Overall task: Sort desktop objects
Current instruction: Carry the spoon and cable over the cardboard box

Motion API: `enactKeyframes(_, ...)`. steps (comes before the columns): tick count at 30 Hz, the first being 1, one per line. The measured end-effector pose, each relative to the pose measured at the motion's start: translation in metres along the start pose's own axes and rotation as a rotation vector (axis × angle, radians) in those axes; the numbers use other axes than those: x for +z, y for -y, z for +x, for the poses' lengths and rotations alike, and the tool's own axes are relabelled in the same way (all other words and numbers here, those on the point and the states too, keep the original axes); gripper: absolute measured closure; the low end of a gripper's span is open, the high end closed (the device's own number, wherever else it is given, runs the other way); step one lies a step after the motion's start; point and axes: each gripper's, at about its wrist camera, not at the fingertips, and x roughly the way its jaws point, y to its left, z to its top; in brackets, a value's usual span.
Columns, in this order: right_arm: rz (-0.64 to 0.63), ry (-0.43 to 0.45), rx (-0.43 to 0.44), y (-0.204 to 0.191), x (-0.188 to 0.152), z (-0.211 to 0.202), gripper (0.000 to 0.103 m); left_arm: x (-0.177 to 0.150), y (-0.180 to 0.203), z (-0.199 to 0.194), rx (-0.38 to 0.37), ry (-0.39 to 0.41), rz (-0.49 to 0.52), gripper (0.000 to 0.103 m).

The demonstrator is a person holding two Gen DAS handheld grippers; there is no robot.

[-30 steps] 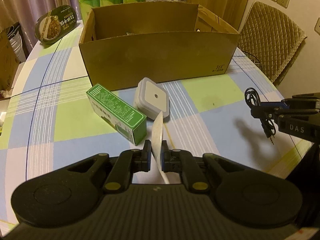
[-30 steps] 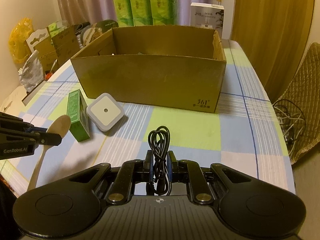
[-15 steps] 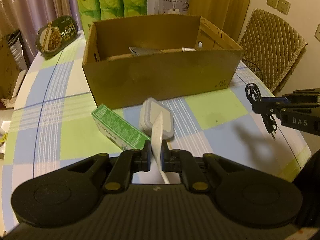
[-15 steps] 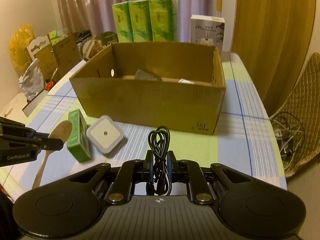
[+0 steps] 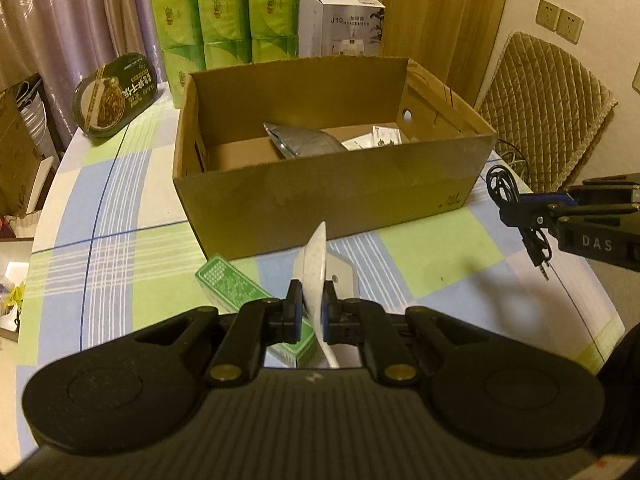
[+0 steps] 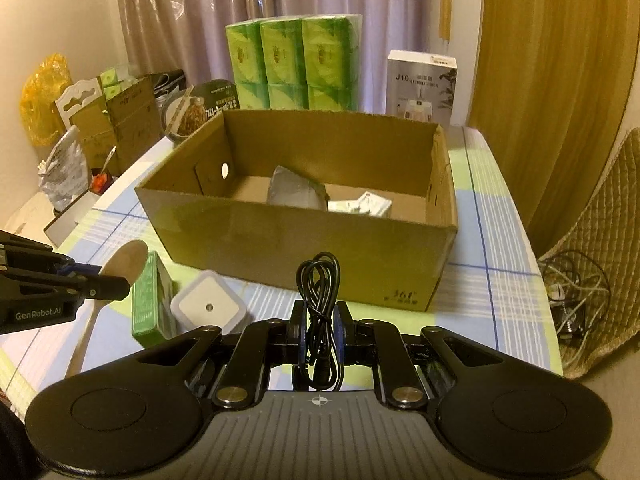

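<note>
a: left gripper (image 5: 311,307) sits low centre of its own view, jaws pinched tight on a wooden spoon (image 5: 314,256), seen edge-on with the bowl sticking up toward the box.

b: and the right gripper (image 6: 321,334)?

a: low centre in its view too, clamped on a coiled black cable (image 6: 319,280), loop standing up above the pads, plug end hanging below. from the left camera that cable dangles at the right edge, clear of the table.

b: where's the box?

a: open cardboard box (image 6: 304,248) fills the middle of both frames, on the checked tablecloth (image 6: 500,240). a silver pouch (image 6: 294,194) and some white packets (image 6: 366,205) lie inside it.

b: anything on the cloth itself?

a: a green carton (image 6: 150,300) and a white square night light (image 6: 208,307), just beside each other, lower left in the right view, in front of the box. behind the box, upper centre, green tissue packs (image 6: 296,62) and a white humidifier box (image 6: 420,84).
</note>
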Motion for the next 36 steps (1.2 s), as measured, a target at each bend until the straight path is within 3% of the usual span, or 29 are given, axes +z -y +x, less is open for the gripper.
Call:
enactKeyframes(11, -0.005, 0.042, 0.005, 0.006, 0.033, 0.003, 0.093, 0.028, -0.003, 0.001, -0.011, 0.029, 0.016, 0.097)
enactKeyframes(22, -0.015, 0.065, 0.008, 0.013, 0.073, 0.019, 0.093, 0.081, -0.016, 0.006, -0.017, 0.075, 0.019, 0.097)
enactKeyframes(30, -0.007, 0.072, 0.016, 0.022, 0.107, 0.045, 0.093, 0.132, -0.037, 0.029, -0.006, 0.099, -0.010, 0.097)
enactKeyframes(36, 0.001, 0.055, 0.021, 0.030, 0.122, 0.070, 0.093, 0.151, -0.051, 0.060, 0.000, 0.078, -0.048, 0.097)
